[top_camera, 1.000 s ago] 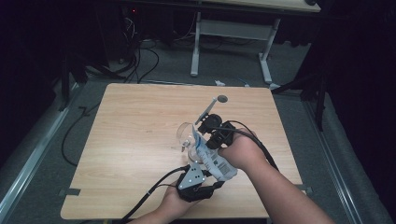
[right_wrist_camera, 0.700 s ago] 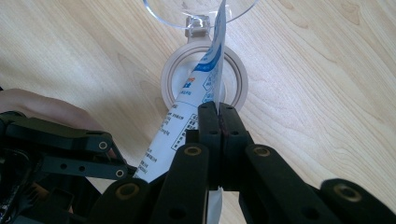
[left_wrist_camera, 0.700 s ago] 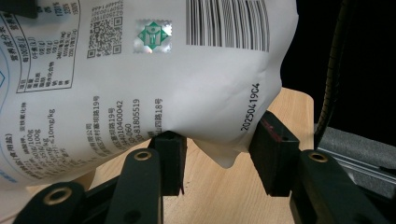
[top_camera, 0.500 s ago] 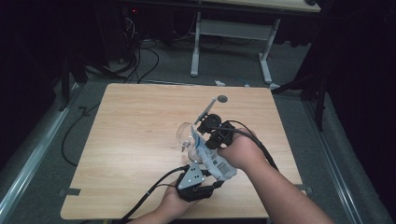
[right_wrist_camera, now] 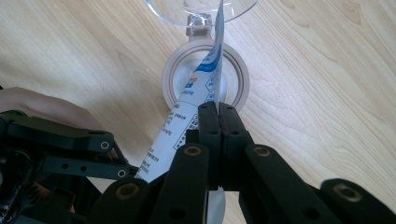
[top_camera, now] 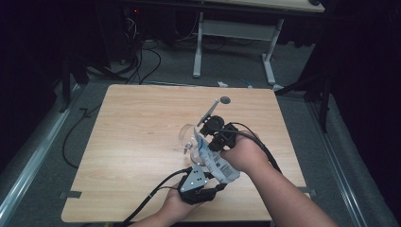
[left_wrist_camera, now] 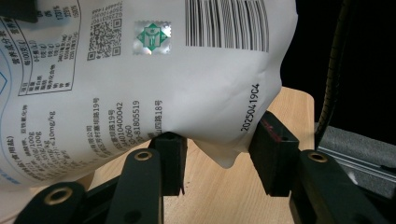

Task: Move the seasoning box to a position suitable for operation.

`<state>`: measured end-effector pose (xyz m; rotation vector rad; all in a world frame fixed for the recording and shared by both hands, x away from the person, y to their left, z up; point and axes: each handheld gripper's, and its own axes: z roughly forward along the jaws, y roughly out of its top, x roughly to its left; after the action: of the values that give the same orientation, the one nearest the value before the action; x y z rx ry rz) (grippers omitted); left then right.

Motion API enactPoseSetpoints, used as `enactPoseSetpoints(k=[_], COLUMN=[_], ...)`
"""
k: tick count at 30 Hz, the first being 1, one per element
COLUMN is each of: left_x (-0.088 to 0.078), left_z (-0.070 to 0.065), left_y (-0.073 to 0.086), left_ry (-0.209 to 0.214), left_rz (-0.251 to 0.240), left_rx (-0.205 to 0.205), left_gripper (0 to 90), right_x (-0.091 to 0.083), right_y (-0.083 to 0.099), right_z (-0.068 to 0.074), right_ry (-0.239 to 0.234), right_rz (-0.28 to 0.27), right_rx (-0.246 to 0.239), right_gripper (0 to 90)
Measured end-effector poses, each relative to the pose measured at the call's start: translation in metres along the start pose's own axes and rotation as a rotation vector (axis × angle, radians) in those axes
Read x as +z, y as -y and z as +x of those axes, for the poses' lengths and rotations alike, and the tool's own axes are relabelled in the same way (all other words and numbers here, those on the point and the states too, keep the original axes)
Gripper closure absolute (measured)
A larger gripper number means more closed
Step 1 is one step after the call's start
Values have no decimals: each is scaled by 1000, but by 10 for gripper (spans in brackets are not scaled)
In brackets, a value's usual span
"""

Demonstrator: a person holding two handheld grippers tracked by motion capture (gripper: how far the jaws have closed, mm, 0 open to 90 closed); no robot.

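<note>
White plastic pouch (top_camera: 215, 161), printed w/ barcode & small text, sits between both my grippers over the near-right part of the wood table (top_camera: 137, 142). My right gripper (right_wrist_camera: 218, 109) has fingers (right_wrist_camera: 208, 123) clenched tight on the pouch's thin top edge, no gap between them. My left gripper (left_wrist_camera: 217, 149) has fingers (left_wrist_camera: 275, 154) about half open, pressing the pouch's bulging bottom corner from both sides. Pouch tilts, top end pointing at a clear glass (top_camera: 188, 137) just beyond it. Under the pouch tip, right gripper view: a round beige lid-like ring (right_wrist_camera: 205, 77) on the table, the glass rim (right_wrist_camera: 201, 11) right above. Grey stick w/ round end (top_camera: 213, 108) lies farther back. Cables trail from both grippers.
</note>
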<state>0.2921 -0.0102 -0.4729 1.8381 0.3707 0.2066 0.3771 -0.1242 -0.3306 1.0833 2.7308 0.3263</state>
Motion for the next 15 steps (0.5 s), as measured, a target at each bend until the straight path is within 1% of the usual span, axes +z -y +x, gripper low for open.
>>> enactPoseSetpoints(k=[4, 8, 15], left_x=[0, 1, 0], left_z=[0, -1, -1], left_y=[-1, 0, -1], left_ry=[0, 0, -7], left_rz=[-5, -3, -10], left_rx=[-1, 2, 0], left_gripper=[589, 589, 588], right_x=[-2, -2, -4], right_y=[0, 1, -1], right_z=[0, 0, 0], right_ry=[5, 7, 10], right_rz=[-8, 2, 1], right_rx=[-3, 1, -7], right_gripper=[900, 900, 900])
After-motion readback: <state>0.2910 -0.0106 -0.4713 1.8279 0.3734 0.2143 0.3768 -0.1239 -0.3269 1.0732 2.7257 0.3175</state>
